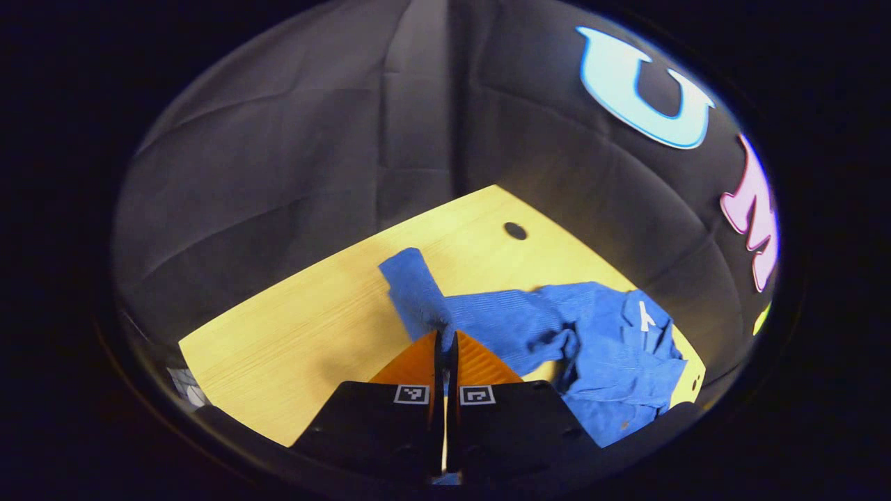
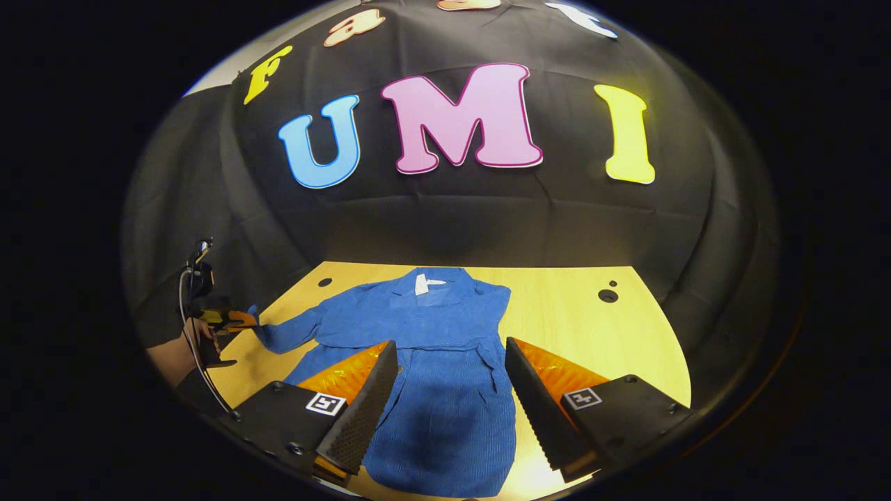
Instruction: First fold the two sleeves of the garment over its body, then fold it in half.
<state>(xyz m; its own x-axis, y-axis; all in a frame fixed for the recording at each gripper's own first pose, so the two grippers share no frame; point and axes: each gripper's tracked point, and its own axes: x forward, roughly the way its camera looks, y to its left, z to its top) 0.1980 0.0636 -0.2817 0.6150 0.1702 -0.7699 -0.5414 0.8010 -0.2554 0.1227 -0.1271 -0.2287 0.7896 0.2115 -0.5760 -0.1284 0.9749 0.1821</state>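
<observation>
Left gripper: jaws pressing together, pinching the sleeve.
Right gripper: jaws spreading wide, hovering over the garment.
Garment: lying on the table.

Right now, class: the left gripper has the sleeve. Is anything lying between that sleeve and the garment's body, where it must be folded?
Nothing visible does. The left gripper is shut on the sleeve, near its cuff end. In the right gripper view, only bare table and the blue garment itself lie along the way; the open right gripper hovers above the body.
</observation>
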